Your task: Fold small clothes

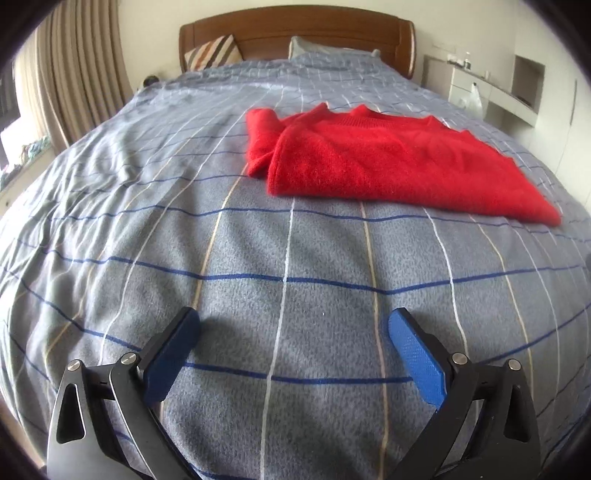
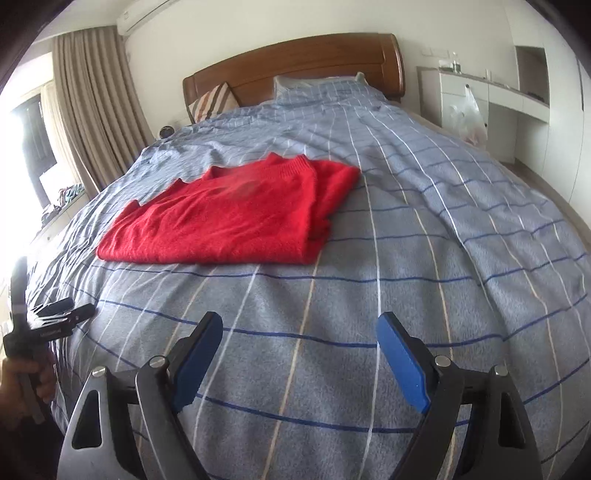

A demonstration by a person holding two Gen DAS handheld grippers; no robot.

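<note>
We see red sweater [image 1: 388, 162] ahead of our jaws, on grey-blue bedcover [image 1: 295, 258] checked with dark blue, white, tan lines. Blue pads [image 1: 415, 356] on black left gripper [image 1: 293, 354]. Brown headboard [image 1: 295, 29] beyond; striped cushion [image 1: 214, 51]; beige curtain [image 2: 96, 110].

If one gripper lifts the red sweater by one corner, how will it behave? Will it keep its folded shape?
Probably not. The red sweater looks like soft, fuzzy knit lying in loose layers on the bed cover, so it would likely droop and unfold. It seems light, and the fuzzy surface should grip rather than slip.
</note>
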